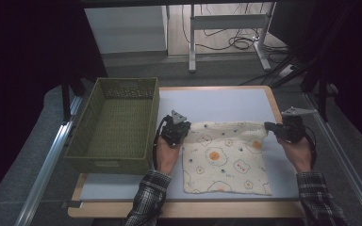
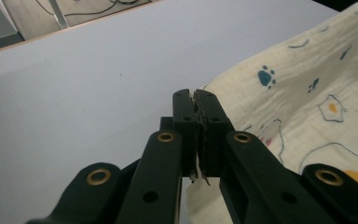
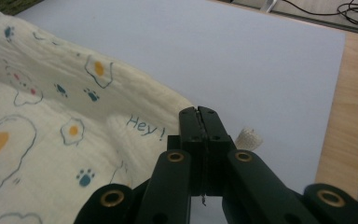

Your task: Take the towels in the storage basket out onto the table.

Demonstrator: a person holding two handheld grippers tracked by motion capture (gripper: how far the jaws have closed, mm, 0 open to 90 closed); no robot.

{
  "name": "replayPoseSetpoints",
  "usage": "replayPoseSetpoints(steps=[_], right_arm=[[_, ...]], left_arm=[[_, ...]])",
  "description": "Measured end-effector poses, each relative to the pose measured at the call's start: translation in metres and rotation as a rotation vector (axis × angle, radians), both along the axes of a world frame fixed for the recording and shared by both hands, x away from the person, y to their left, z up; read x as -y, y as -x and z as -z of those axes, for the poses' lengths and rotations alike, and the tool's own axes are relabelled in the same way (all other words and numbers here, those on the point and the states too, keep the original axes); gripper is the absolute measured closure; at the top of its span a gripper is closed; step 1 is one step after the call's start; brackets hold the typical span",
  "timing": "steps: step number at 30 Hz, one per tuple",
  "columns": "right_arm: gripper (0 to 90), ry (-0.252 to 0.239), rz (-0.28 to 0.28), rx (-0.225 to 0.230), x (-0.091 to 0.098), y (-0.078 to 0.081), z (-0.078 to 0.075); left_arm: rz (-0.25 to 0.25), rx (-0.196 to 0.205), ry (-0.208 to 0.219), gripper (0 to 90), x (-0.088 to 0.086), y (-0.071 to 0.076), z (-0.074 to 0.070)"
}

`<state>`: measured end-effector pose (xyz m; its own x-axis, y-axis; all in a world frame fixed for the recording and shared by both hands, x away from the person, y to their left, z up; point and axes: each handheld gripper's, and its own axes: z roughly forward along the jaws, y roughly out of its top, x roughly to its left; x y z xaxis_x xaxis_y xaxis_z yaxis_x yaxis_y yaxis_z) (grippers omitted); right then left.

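The cloth point(image 1: 226, 157) lies on the desk point(image 1: 217, 101) right of the basket point(image 1: 115, 125), its far corners pinched in our closed left gripper point(image 1: 187, 128) and right gripper point(image 1: 267, 126), so next we likely fold that raised edge toward the near edge.

Table point(image 1: 226, 101): pale mat, wood rim.
Basket point(image 1: 118, 125) sits left of left gripper point(image 1: 175, 129); cloth point(image 1: 226, 162) lies between it and right gripper point(image 1: 287, 129).
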<state>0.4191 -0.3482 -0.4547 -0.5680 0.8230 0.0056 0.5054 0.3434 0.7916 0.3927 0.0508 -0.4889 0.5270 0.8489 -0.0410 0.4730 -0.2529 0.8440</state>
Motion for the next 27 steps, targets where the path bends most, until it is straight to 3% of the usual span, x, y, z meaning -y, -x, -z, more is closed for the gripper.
replayPoseSetpoints(steps=[5, 6, 11, 27], right_arm=[[90.0, 0.009, -0.01, 0.0, 0.003, 0.015, 0.003], [90.0, 0.012, -0.018, -0.001, 0.005, 0.024, 0.005], [90.0, -0.004, -0.032, -0.007, 0.008, 0.039, 0.01], [90.0, -0.011, -0.092, -0.016, 0.012, 0.083, 0.02]], left_arm=[[0.014, 0.012, -0.013, 87.7, 0.001, 0.013, 0.0], [0.028, 0.012, -0.011, 87.7, 0.002, 0.021, 0.001], [0.049, 0.02, -0.022, 87.6, 0.003, 0.04, 0.006], [0.1, -0.013, 0.025, 87.4, -0.004, 0.087, 0.028]])
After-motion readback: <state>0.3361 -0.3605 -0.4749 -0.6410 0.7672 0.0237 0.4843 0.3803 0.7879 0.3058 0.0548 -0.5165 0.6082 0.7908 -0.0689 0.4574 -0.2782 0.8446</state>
